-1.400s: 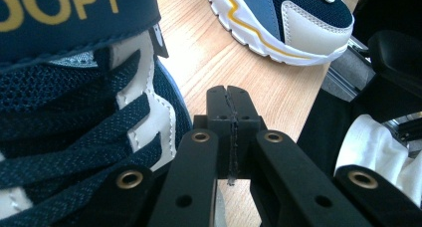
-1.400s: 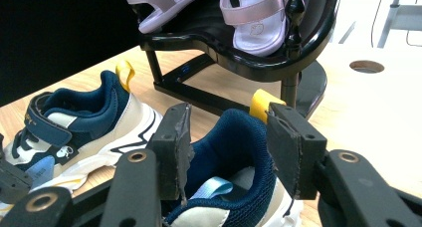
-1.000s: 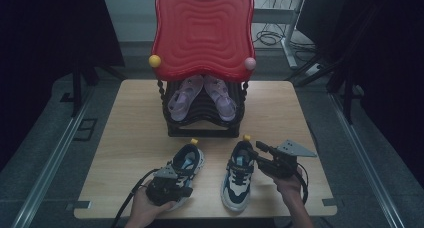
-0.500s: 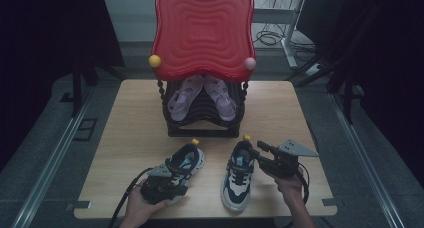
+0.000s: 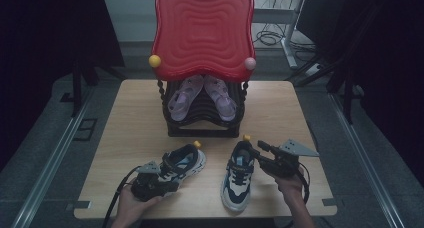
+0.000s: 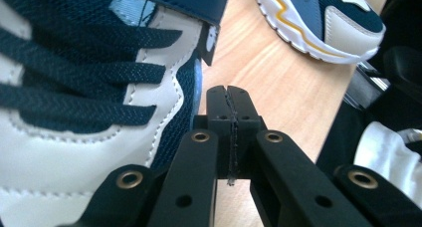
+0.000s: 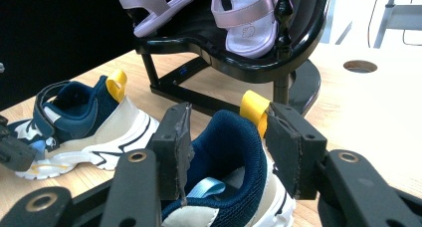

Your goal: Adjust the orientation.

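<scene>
My test bench in a lab-like recording room

I work at a bare wooden table [image 5: 135, 133] ringed by black curtains [image 5: 45, 43], with metal rails [image 5: 47, 163] on the grey floor, loose cables [image 5: 270, 37] behind, and a shoe rack [image 5: 202, 119] as a staged prop.

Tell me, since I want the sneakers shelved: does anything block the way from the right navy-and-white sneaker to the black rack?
Nothing visible does. Bare wooden table lies between the right navy-and-white sneaker and the black rack, whose top shelf holds lilac sandals.
</scene>
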`<state>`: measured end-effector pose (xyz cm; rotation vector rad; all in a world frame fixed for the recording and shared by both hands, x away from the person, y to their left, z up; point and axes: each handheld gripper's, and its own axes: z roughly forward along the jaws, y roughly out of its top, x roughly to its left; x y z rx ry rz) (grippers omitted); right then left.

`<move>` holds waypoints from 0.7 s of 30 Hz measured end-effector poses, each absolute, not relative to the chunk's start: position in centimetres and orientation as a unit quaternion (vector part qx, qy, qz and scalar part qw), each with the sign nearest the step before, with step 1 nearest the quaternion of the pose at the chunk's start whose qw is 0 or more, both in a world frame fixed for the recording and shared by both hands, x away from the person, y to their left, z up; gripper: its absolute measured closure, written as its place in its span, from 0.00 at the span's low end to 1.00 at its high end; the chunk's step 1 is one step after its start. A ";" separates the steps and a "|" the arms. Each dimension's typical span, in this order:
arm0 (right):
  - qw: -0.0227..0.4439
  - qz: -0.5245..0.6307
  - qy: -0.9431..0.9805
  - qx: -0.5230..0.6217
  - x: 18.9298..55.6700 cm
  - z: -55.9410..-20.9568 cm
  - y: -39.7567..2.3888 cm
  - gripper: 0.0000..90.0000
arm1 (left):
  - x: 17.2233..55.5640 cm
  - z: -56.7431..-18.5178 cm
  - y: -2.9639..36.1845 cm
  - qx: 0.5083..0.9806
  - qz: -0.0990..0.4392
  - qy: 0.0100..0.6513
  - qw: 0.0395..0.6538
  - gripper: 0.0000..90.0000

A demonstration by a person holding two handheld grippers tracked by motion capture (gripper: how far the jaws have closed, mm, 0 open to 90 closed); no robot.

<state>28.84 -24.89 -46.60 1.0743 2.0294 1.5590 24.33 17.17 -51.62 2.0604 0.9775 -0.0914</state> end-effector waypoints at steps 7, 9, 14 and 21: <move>0.183 0.553 0.718 0.382 28.9 -46.6 -25.0 0.58 | 24.7 -51.7 17.9 0.816 -0.030 0.398 0.418 1.00; 0.183 0.553 0.718 0.382 28.9 -46.6 -25.0 0.58 | 24.7 -51.7 18.2 0.814 -0.028 0.402 0.418 1.00; 0.168 0.562 0.714 0.382 28.9 -46.6 -24.9 0.58 | 24.9 -51.7 18.6 0.811 -0.028 0.406 0.421 1.00; 0.165 0.564 0.715 0.379 28.9 -46.4 -24.9 0.58 | 25.2 -51.8 19.2 0.807 -0.021 0.414 0.421 1.00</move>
